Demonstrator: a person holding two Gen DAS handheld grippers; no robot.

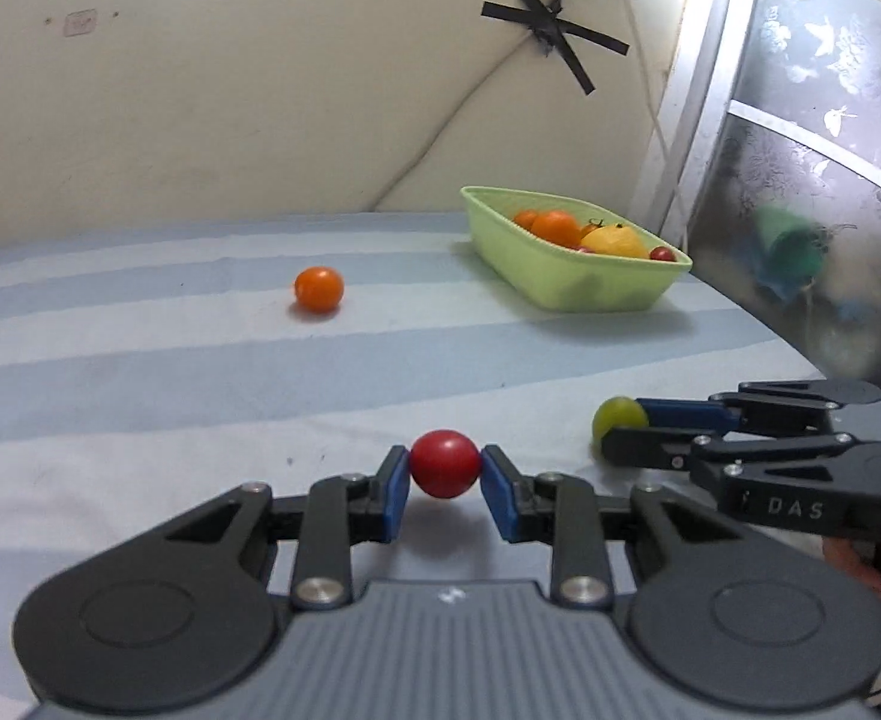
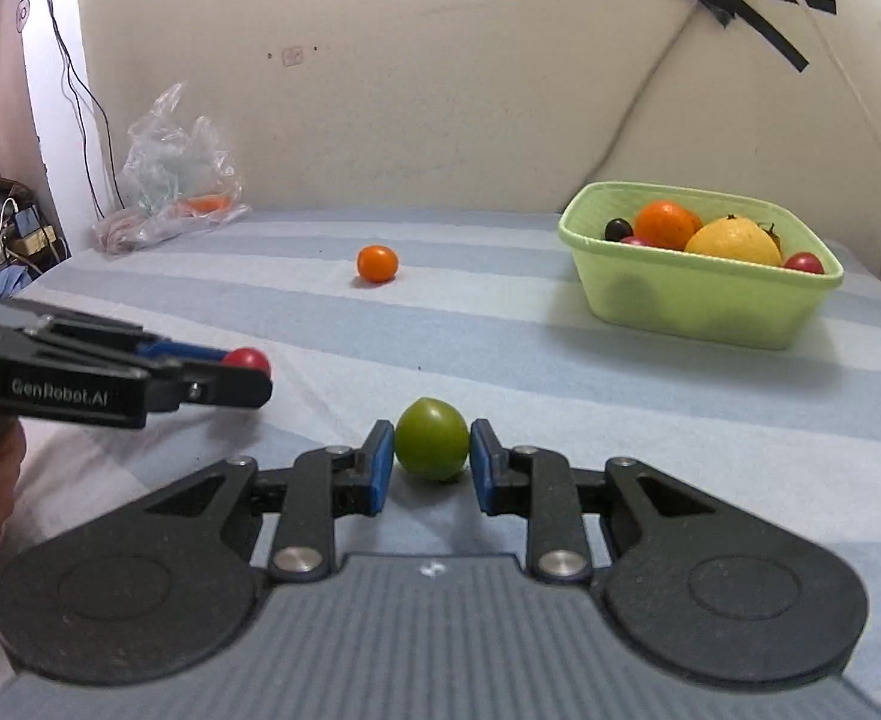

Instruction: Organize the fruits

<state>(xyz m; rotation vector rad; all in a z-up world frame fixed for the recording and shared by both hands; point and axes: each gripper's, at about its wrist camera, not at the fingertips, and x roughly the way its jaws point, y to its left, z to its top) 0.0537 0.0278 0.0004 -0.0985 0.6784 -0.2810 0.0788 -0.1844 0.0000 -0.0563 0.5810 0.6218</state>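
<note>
My left gripper (image 1: 445, 468) is shut on a small red tomato (image 1: 444, 463), held just above the striped cloth; it also shows in the right wrist view (image 2: 247, 361). My right gripper (image 2: 431, 450) is shut on a green tomato (image 2: 431, 447), low over the cloth, also seen in the left wrist view (image 1: 619, 417). An orange tomato (image 1: 318, 288) (image 2: 377, 263) lies alone further back. A light green basket (image 1: 566, 282) (image 2: 698, 294) at the back right holds oranges, a yellow fruit and small red tomatoes.
A blue-and-white striped cloth (image 2: 500, 324) covers the table. A crumpled plastic bag (image 2: 176, 180) lies at the back left by the wall. Cables and boxes (image 2: 14, 234) sit at the far left. A patterned glass door (image 1: 812, 168) stands on the right.
</note>
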